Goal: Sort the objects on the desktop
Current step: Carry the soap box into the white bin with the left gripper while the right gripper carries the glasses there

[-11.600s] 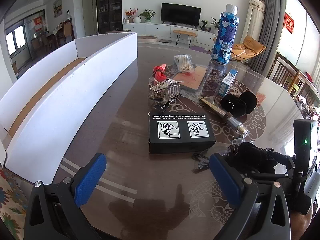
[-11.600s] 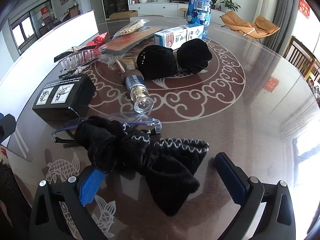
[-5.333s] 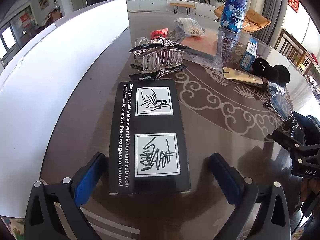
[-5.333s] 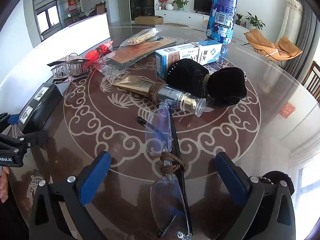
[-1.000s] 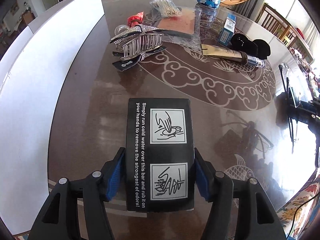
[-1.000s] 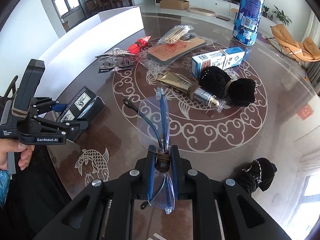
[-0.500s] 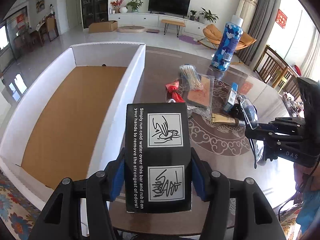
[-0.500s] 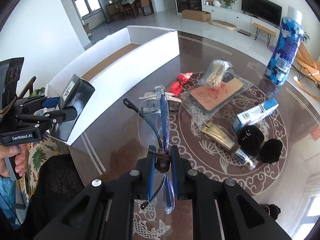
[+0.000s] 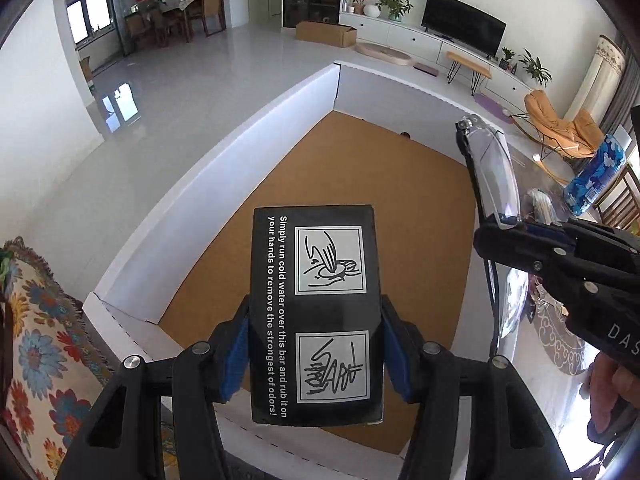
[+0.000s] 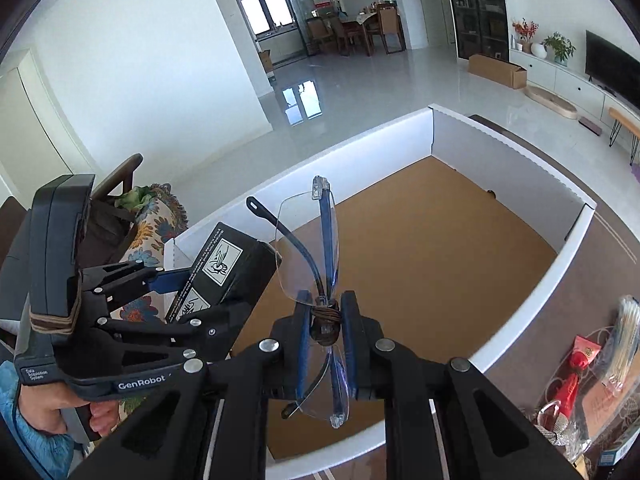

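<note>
Hovering over the white bin [image 9: 256, 136], the left gripper [image 9: 316, 344] is clamping a stiff black box [image 9: 316, 312]; the right gripper [image 10: 326, 328] is pinching fragile glasses [image 10: 308, 248] at the folded middle.

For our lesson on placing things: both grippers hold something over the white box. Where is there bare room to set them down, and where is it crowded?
The brown floor of the white box looks bare wall to wall, apart from a small dark speck by the far wall. The black box and the glasses hang above its near end. The table beside it is crowded: red packet, bagged sticks.
</note>
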Tool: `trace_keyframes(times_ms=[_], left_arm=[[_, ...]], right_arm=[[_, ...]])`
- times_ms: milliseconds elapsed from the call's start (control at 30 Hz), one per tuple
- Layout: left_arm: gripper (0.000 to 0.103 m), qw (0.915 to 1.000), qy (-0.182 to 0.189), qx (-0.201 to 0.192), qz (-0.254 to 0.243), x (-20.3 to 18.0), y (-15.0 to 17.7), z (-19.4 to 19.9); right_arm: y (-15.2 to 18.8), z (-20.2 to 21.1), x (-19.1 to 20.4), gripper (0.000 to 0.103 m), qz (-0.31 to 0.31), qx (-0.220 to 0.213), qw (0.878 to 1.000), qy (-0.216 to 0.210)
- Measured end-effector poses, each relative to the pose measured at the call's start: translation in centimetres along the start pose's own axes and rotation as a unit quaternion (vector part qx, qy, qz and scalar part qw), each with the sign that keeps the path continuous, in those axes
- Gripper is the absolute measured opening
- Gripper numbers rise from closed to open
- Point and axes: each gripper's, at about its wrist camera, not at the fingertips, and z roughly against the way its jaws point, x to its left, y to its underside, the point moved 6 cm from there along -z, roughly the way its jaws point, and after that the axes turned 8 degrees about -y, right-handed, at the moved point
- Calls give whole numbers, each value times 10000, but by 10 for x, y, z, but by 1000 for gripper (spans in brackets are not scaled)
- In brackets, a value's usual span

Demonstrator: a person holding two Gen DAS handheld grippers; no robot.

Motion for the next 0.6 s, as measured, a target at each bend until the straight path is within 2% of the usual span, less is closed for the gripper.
trace_keyframes(times_ms=[133,233,267,300,367,400,500,600], left_arm=[[57,9996,-85,273,24,7,3,-33],[58,9990,-155,405,52,6,4,-47],[59,9986,-245,467,65,7,6,-52],[60,9980,-331,526,75,6,7,-56],[60,9976,-406,555,91,5,8,-59],[62,9976,-415,542,133,5,9,-58],[62,9978,-539,282,270,5,7,-43],[62,9976,-594,-172,317,-3,5,-10]], right_arm=[[-3,-61,-9,16,29,422,9986,329],[3,-85,-14,18,47,706,9969,347],[9,-88,-18,31,67,783,9961,404],[10,-91,-18,54,84,813,9956,455],[12,-88,-24,78,62,682,9965,487],[12,-84,-23,81,41,587,9972,469],[14,-55,-24,81,-42,271,9988,406],[27,-11,-26,83,-179,-361,9981,471]])
